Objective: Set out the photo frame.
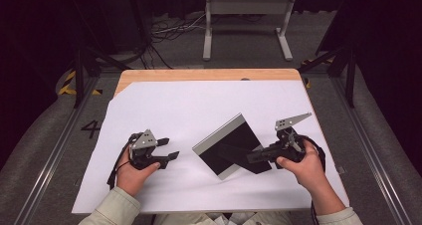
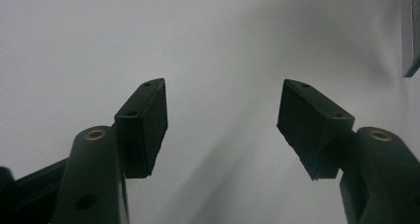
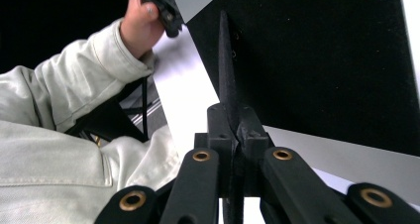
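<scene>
A flat black square panel [image 1: 234,135] with a silver rim lies at an angle on the white sheet [image 1: 189,105], right of centre. My right gripper [image 1: 250,157] reaches onto its near right corner. In the right gripper view its jaws [image 3: 233,119] are shut on a thin black flap [image 3: 224,60] that stands edge-on between them, over the panel's black face [image 3: 307,60]. My left gripper [image 1: 170,149] rests on the sheet to the panel's left, apart from it. Its jaws [image 2: 223,85] are open with only white sheet between them; the panel's silver rim [image 2: 410,30] shows at the far right.
The sheet covers most of a wooden table [image 1: 199,74], whose far edge is bare. A white metal stand [image 1: 246,21] and cables [image 1: 169,31] sit on the floor beyond. In the right gripper view the other hand [image 3: 141,26] and a pale sleeve appear.
</scene>
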Available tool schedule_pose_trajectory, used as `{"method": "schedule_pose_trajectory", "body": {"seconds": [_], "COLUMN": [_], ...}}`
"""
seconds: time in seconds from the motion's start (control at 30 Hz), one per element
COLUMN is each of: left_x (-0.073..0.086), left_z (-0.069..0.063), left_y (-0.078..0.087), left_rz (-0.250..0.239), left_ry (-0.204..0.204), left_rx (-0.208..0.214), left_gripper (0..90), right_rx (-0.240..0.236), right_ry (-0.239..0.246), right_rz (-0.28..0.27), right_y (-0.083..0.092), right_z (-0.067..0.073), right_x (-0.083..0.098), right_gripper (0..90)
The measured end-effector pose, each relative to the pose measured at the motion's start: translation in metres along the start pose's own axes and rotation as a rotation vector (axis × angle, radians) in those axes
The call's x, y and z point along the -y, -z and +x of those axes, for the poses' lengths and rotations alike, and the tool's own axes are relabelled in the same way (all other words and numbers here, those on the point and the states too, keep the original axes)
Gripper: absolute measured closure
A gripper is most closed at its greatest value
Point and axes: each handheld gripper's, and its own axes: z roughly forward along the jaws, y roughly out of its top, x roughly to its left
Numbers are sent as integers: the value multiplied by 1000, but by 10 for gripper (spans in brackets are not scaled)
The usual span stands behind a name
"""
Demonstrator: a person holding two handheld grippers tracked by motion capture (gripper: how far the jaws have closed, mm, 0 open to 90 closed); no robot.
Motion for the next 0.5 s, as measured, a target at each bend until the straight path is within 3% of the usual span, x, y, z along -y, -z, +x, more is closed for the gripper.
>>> {"method": "schedule_pose_trajectory", "body": {"seconds": [0.3,0.5], "left_x": [-1,0], "left_z": [0,0], "left_y": [0,0], "left_rz": [-4,-7], "left_ry": [-3,-2], "left_rx": [-5,-6], "left_gripper": [369,368], "right_rx": [39,57], "right_ry": [74,136], "right_rz": [-89,-143], "right_y": [-6,-13], "right_z": [2,-6], "right_x": [-6,-7], "right_gripper": [876,876]}}
